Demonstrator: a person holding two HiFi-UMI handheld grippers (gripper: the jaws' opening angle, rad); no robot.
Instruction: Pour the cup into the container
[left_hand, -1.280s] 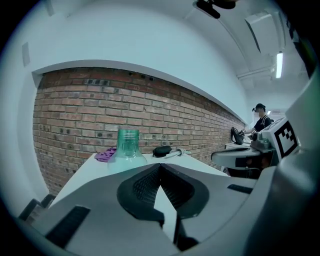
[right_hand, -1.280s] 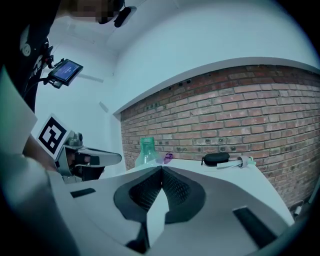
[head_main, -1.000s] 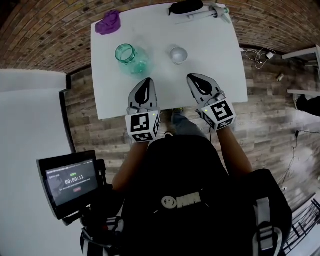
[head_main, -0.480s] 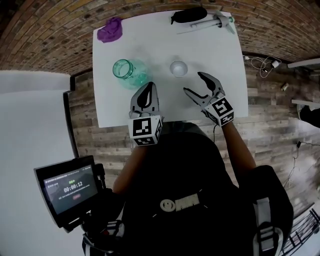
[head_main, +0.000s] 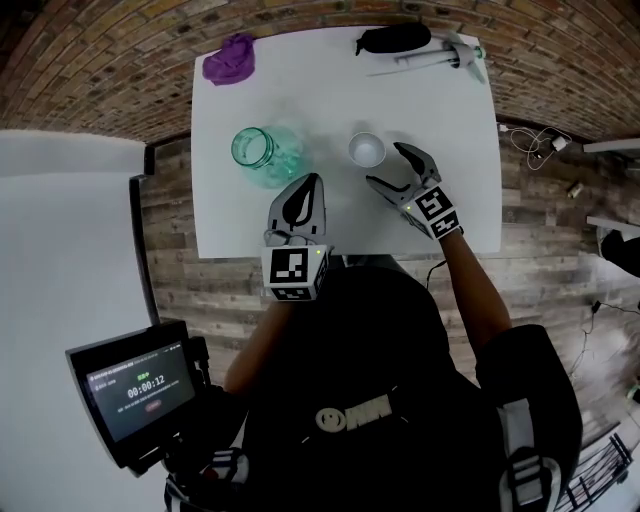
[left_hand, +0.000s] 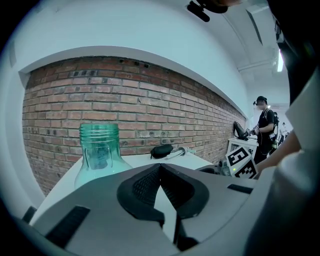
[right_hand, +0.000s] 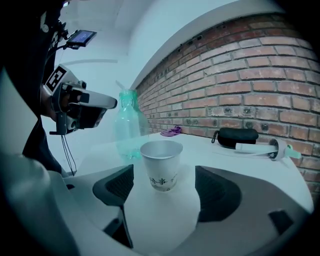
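Standing upright on the white desk (head_main: 440, 110), the paper cup (head_main: 367, 149) sits just above the middle of the head view. The green glass jar (head_main: 258, 152) is to its left, near it but clearly apart. The right gripper (head_main: 386, 166) comes in from the lower right. Its fingers have just been opening and are now spread wide, with the cup at the mouth of the gap and neither finger touching it. In the right gripper view the cup is centred between the two fingers, with print on its side; what it holds I cannot tell. The left gripper (head_main: 308, 186) is just below and right of the jar, not touching it. Its fingers meet at the tips with nothing between them. A purple cloth (head_main: 229, 58) lies at the desk's upper left corner and a black case (head_main: 393, 38) along its top edge.
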